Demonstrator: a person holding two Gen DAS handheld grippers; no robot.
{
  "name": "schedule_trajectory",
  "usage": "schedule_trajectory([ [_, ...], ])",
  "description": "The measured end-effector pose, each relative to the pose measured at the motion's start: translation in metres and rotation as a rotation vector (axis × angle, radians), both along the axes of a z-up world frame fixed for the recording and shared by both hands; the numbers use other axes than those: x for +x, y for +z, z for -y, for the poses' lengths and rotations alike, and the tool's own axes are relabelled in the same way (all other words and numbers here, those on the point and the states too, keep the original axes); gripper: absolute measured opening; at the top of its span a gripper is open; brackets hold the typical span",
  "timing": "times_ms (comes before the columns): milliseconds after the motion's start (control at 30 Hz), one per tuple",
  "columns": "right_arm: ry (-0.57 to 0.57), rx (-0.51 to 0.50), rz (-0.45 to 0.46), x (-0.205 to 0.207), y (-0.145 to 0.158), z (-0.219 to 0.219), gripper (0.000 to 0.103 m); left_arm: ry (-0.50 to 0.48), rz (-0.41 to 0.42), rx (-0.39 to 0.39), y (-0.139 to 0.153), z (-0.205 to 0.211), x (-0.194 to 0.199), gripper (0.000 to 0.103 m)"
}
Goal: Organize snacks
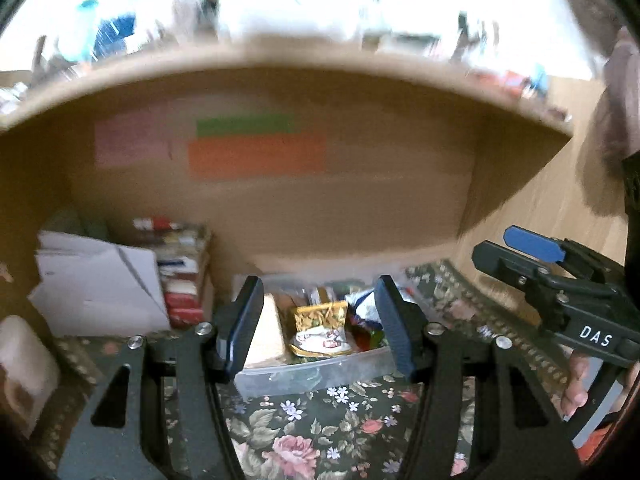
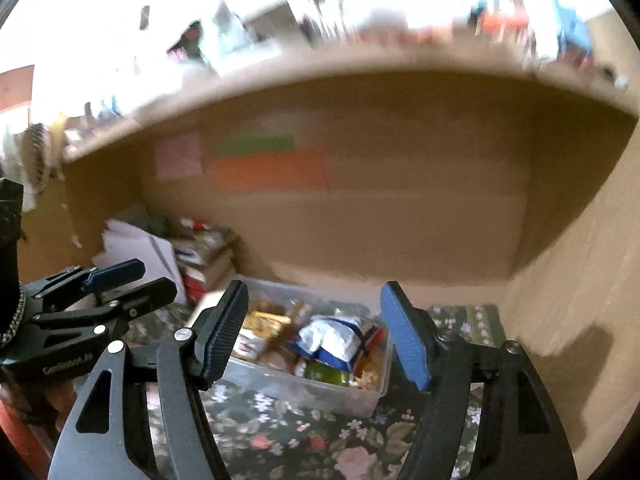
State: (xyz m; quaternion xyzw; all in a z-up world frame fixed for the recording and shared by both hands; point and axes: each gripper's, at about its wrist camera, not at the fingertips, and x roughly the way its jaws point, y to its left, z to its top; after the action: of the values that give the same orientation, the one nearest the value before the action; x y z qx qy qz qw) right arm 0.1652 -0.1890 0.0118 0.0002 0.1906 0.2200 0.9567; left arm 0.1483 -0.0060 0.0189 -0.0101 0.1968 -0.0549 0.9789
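A clear plastic tub [image 1: 304, 376] full of snack packets stands on a floral cloth under a wooden desk; it also shows in the right wrist view [image 2: 304, 390]. It holds a yellow packet [image 1: 320, 320], a blue-and-white packet [image 2: 332, 340] and others. My left gripper [image 1: 316, 324] is open and empty, just in front of the tub. My right gripper [image 2: 316, 332] is open and empty, also short of the tub. Each gripper appears in the other's view: the right one [image 1: 520, 252], the left one [image 2: 132, 276].
A white cardboard box [image 1: 100, 292] and a stack of small boxes [image 1: 184, 272] stand left of the tub. Wooden desk walls close the back [image 1: 320, 200] and right side [image 2: 580, 280]. Coloured paper notes [image 1: 256, 156] stick to the back panel. The floral cloth [image 1: 320, 420] covers the floor.
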Motion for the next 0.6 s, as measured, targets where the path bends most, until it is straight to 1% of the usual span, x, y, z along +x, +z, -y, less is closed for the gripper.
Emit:
schedule_trajectory([
  [67,0.003,0.016,0.035,-0.017,0.011,0.002,0.068,0.01,0.042,0.003,0.012,-0.002,-0.018,0.059],
  [200,0.011,0.047,0.096,-0.049,0.029,0.001,0.069,0.031,0.127,0.011,0.032,-0.004,-0.058,0.065],
  [367,0.014,0.062,0.144,-0.083,0.042,-0.001,0.071,0.042,0.193,0.021,0.044,-0.009,-0.094,0.071],
  [433,0.014,0.065,0.151,-0.09,0.043,-0.001,0.074,0.046,0.209,0.028,0.046,-0.01,-0.107,0.074],
  [500,0.009,0.069,0.163,-0.101,0.044,-0.001,0.083,0.05,0.224,0.035,0.047,-0.009,-0.117,0.082],
  [600,-0.003,0.063,0.177,-0.112,0.044,-0.003,0.087,0.058,0.238,0.037,0.047,-0.01,-0.131,0.089],
])
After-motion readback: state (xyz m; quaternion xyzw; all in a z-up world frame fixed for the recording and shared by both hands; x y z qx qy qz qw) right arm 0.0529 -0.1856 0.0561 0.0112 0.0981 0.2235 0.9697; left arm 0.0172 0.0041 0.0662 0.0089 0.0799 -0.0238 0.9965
